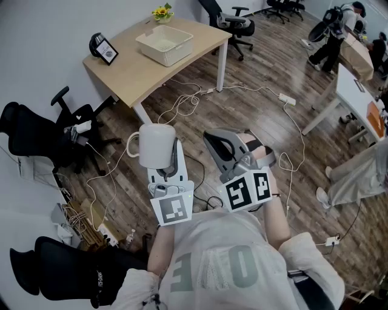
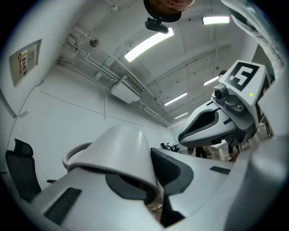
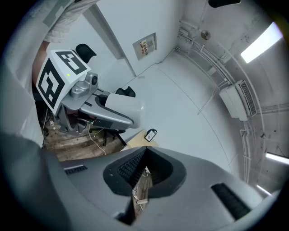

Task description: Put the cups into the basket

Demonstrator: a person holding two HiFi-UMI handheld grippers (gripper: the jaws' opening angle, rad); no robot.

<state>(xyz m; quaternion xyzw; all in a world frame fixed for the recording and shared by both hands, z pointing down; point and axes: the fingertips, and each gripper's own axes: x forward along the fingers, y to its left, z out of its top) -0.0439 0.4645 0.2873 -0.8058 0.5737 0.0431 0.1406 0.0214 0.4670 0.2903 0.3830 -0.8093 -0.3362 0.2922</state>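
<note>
The left gripper (image 1: 168, 161) has its jaws clamped on the wall of a white mug (image 1: 156, 145), held above the wooden floor (image 1: 254, 115). The right gripper (image 1: 210, 138) has its jaws closed on nothing. The white basket (image 1: 176, 52) sits on the wooden surface (image 1: 124, 69), well apart from the mug.

Light wooden table (image 1: 130, 69) on white legs, standing on a brown plank floor (image 1: 254, 121). On top there's a white basket (image 1: 165, 43), roughly mid-table but closer to the far right edge. A small framed sign (image 1: 108, 51) sits at the left corner with something dark just behind it, can't tell what. Yellow flowers (image 1: 162, 12) are at the far corner. On the floor, white cables (image 1: 182, 103) trail out from under the table's near edge, and there's a power strip (image 1: 287, 99) off to the right.
</note>
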